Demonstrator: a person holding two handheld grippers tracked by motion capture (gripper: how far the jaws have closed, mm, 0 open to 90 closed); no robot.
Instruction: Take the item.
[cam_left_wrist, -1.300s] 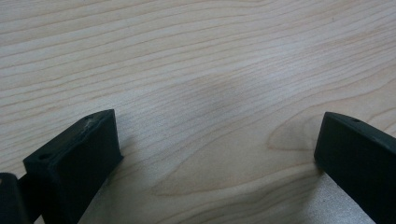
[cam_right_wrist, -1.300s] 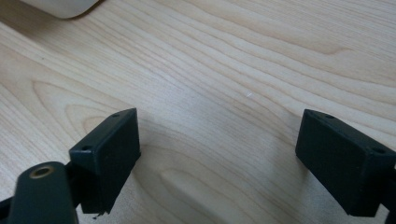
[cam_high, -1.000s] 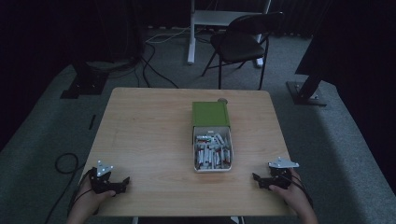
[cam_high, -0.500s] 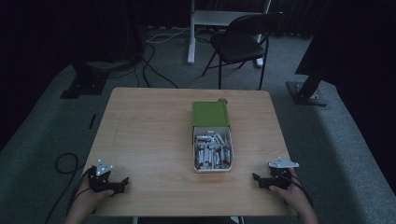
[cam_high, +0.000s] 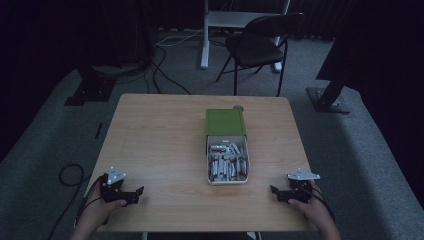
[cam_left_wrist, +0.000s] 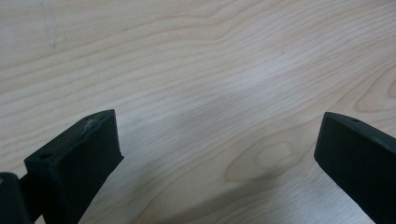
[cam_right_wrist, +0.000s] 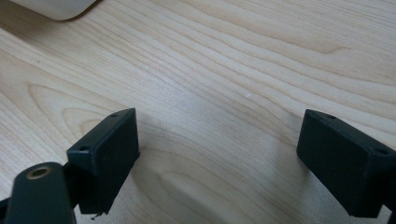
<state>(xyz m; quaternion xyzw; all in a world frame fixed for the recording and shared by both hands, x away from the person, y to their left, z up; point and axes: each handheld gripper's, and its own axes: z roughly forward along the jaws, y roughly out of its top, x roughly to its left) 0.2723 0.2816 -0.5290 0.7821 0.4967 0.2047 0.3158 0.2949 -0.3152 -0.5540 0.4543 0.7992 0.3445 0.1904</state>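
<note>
Both grippers parked low at the near edge of the surface: left gripper and right gripper, jaws spread wide, nothing between them. White tray of small metal parts sits mid-surface between them, green box touching its far end.

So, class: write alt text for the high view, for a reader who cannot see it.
A white tray of small silvery parts, butted against a green box, sits mid-table. The left gripper and right gripper rest near the table's front corners.
</note>
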